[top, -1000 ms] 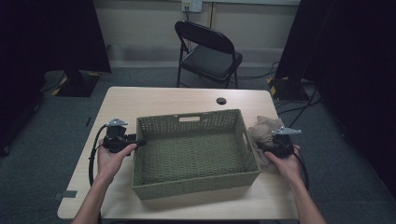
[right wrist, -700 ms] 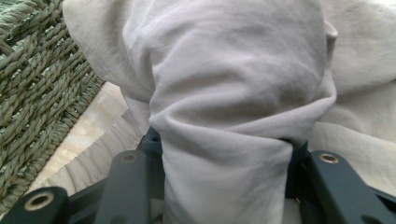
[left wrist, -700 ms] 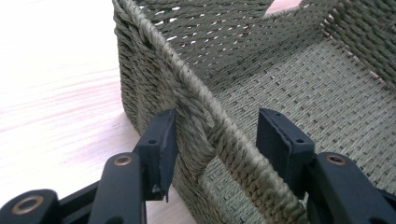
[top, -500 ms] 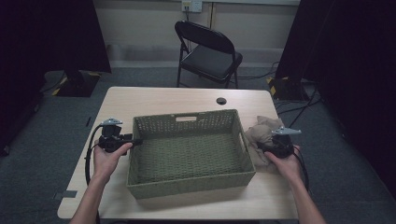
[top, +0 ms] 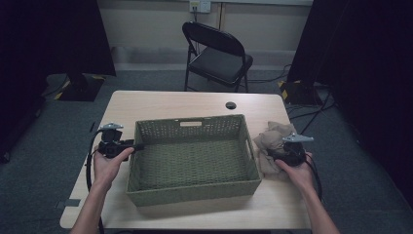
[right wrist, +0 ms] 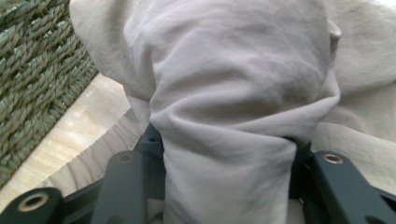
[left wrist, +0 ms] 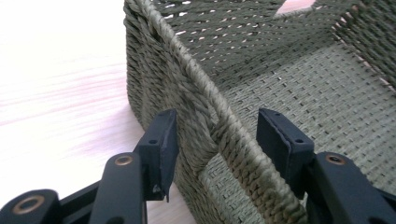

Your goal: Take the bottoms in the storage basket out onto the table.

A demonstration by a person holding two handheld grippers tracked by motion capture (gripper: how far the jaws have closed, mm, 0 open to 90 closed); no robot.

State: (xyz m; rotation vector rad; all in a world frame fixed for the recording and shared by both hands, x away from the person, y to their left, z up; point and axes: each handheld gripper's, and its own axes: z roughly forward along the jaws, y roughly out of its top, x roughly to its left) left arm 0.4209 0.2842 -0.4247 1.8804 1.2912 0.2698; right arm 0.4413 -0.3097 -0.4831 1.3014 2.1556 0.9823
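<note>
Woven green basket (top: pixel 192 185) rim between parted left jaws; soft creased beige cloth (right wrist: pixel 233 93) bunched in right jaws.

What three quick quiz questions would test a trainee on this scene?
1. True or false: the left gripper has its jaws on either side of the basket rim.
2. What is between the right gripper jaws? A chair; B beige cloth; C basket.
3. On which side of the basket does the cloth lie?

Key: 1 true. 2 B; those jaws have just been opening. 3 The person's right.
</note>
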